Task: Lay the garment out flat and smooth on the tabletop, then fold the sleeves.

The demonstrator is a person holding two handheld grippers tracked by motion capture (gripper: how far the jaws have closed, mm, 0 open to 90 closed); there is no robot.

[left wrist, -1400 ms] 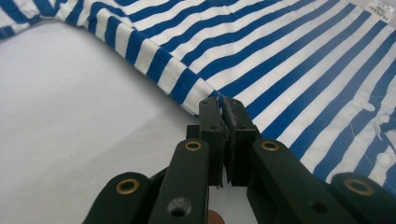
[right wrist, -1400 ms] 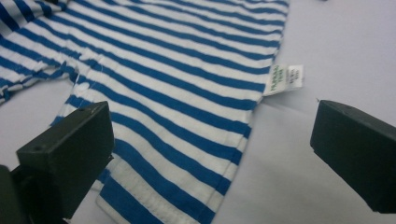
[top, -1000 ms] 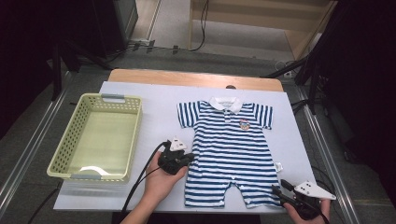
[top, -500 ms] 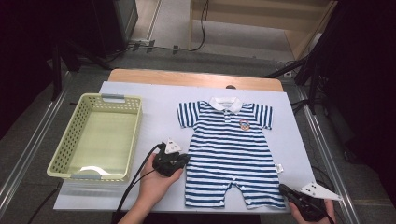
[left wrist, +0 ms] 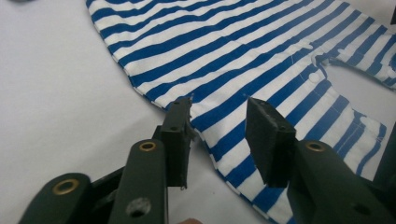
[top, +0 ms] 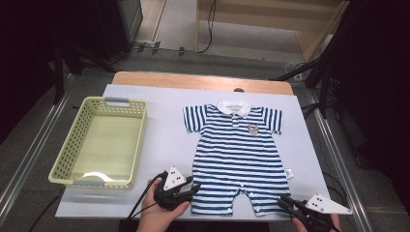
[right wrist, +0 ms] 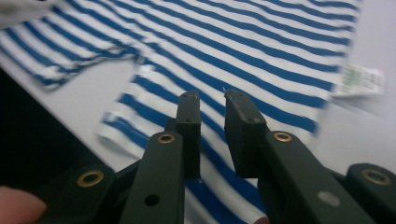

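Blue-and-white striped baby romper [top: 239, 159], white collar, spread flat, seemingly unfolded

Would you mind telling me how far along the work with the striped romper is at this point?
Done: the striped romper lies spread flat on the white sheet. In hand: the left tool sits at its lower left leg hem and the right tool at its lower right leg; both have just been opening, with nothing clamped. Left: no fold is made, and the yellow basket has nothing in it.

Soft striped cloth romper [top: 239, 159] — glossy plastic lattice basket [top: 99, 142] — matt white table cover [top: 164, 145].
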